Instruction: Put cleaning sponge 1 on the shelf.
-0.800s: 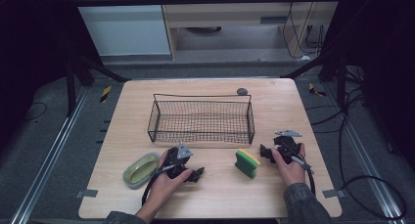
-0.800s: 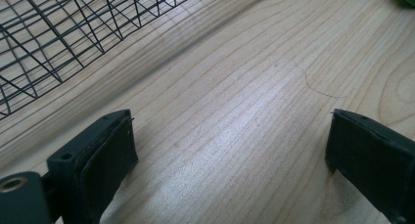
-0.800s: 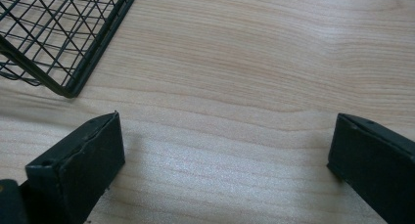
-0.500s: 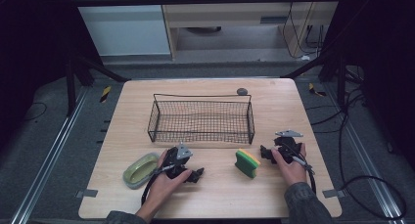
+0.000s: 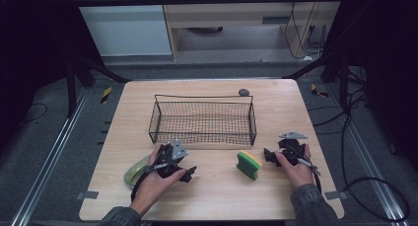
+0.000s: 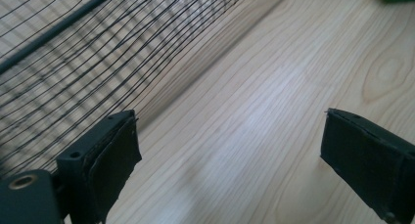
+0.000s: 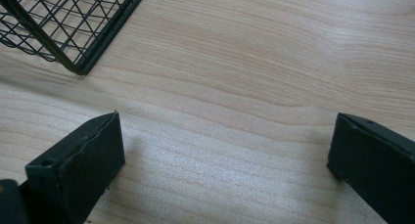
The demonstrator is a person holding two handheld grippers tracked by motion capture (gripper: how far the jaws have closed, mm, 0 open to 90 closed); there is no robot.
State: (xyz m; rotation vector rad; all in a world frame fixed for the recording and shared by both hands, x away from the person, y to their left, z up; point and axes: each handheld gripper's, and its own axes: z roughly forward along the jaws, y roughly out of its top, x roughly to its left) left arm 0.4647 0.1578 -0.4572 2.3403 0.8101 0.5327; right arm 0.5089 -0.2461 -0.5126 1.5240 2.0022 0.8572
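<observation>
- High view: I am watching both grippers resting low on the desk [image 5: 212, 196], in front of the wire basket [image 5: 203, 119]. The sponge [image 5: 249, 164] — green scouring side with a yellow foam layer — is sitting on the desk just beside the right gripper [image 5: 268, 155], near the basket's front right corner. The left gripper [image 5: 185, 172] is lying well apart from it, next to a pale green dish [image 5: 134, 169] at the desk's left front.
- I am judging the sponge as light, soft and springy; it should squash under the fingers rather than slip, and nothing about it looks fragile. I am thinking the best hold is across its two broad faces, about mid-height, so the foam compresses evenly and the block is not twisting out.
- Left gripper view: the fingers [image 6: 105, 165] are standing wide apart with only bare desk between them — holding nothing. The basket's mesh wall is running just beside the left finger, and a green corner of the sponge is peeking in at the top right.
- Right gripper view: these fingers [image 7: 83, 165] are also spread wide over bare wood, gripping nothing. A corner of the basket is showing at the upper left, clear of the fingers.
</observation>
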